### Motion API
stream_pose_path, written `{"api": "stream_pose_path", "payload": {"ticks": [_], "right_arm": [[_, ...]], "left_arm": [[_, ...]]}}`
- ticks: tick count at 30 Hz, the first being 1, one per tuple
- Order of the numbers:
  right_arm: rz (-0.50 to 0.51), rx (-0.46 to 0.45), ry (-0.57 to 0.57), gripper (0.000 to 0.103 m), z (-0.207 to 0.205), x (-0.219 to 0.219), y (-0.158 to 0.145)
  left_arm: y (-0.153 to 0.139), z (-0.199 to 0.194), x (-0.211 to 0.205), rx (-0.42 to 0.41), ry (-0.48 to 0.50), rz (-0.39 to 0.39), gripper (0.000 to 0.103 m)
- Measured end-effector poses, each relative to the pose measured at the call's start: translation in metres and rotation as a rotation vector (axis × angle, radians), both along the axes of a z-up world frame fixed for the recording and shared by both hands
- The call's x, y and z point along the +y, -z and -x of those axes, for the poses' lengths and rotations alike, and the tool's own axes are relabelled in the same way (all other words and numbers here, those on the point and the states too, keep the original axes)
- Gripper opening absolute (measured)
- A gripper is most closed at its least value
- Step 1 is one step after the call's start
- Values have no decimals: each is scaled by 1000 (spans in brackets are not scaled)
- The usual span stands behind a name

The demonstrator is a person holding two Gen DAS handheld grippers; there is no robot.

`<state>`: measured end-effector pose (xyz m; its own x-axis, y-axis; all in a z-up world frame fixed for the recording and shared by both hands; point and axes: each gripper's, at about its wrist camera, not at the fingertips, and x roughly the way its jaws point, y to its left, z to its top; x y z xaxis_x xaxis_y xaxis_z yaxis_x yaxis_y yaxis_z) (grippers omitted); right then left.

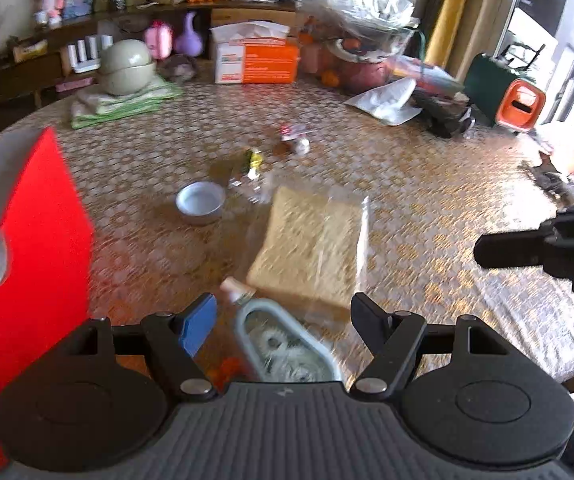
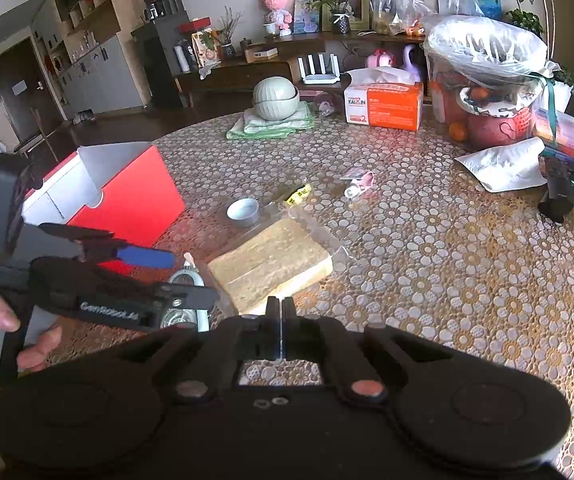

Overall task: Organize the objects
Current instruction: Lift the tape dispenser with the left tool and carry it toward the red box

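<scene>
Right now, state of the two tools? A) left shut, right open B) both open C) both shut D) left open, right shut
D: the left tool has its fingers spread wide above the light-blue container, while the right tool has its fingers pressed together with nothing between them, near the bagged bread.

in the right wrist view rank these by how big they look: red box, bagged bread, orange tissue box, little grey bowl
1. red box
2. bagged bread
3. orange tissue box, though it sits farther from the camera, so its true size against the bread is unsure
4. little grey bowl
</scene>
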<state>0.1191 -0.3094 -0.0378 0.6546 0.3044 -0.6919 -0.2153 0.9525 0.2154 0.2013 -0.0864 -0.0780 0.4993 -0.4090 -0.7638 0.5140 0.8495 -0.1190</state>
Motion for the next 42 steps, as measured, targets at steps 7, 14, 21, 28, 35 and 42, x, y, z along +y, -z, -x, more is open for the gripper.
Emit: {"api": "stream_pose_path", "payload": {"ticks": [7, 14, 21, 28, 35, 42], "right_arm": [[-6, 6, -5, 0, 4, 2, 5], [-10, 15, 0, 0, 5, -1, 9], [-15, 17, 0, 0, 5, -4, 11], [-23, 21, -3, 0, 5, -5, 14], [-27, 21, 2, 0, 5, -5, 15], [-19, 13, 2, 0, 8, -3, 9]], "left_arm": [[-2, 30, 7, -37, -74, -38, 74], [3, 48, -20, -42, -120, -87, 74], [21, 42, -41, -50, -161, -160, 74], [22, 42, -37, -84, -189, -159, 56], [18, 46, -30, -96, -171, -120, 56], [1, 54, -13, -103, -161, -38, 56]]}}
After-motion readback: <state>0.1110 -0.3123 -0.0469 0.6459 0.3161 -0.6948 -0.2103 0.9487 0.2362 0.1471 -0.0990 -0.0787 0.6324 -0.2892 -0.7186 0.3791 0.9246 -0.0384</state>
